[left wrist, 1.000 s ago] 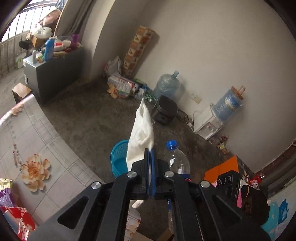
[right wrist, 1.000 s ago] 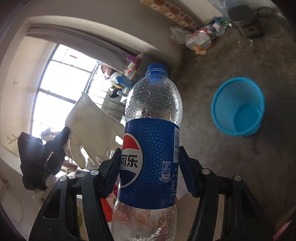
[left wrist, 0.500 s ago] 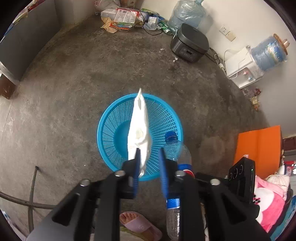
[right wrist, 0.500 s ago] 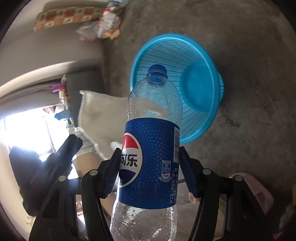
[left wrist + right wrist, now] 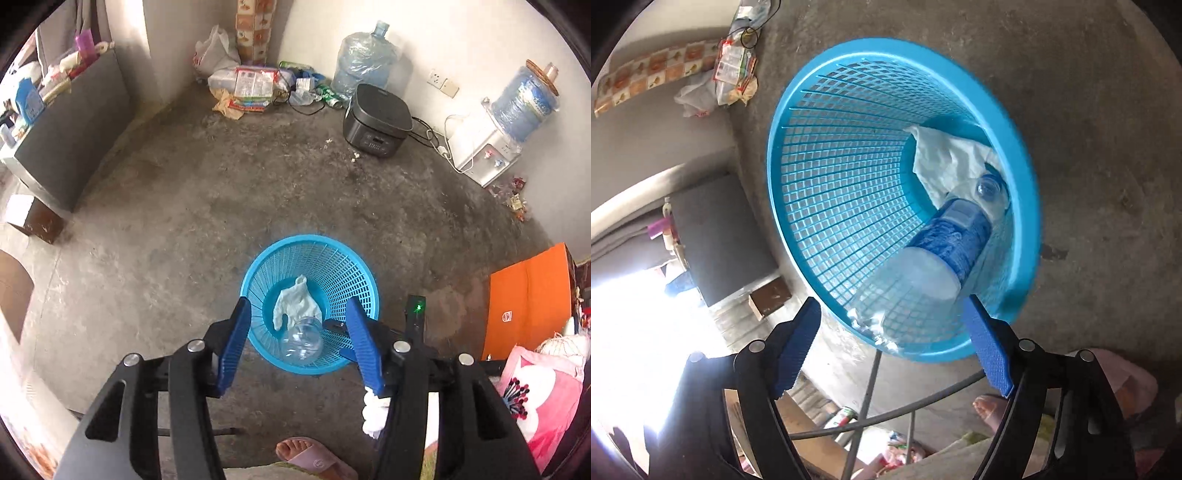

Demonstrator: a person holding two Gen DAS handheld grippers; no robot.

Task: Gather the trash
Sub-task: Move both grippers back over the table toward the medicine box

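Between and just beyond both spread, empty jaws, the blue basket (image 5: 364,291) holds the white rag (image 5: 295,302) and plastic bottle (image 5: 945,240); these two look binned, though corner litter (image 5: 251,88) remains.

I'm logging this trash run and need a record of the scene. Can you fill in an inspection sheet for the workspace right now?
Surface: bare grey concrete floor, stained.
Job's things: blue basket upright on the floor; white cloth and plastic bottle lie inside it, bottle cap-down.
Clutter: packets and bags heaped in the far corner.
Grippers: left gripper and right gripper both open and empty above the basket.
Cables: cord runs from the black cooker along the wall.
Surroundings: water dispenser, orange box, grey cabinet.
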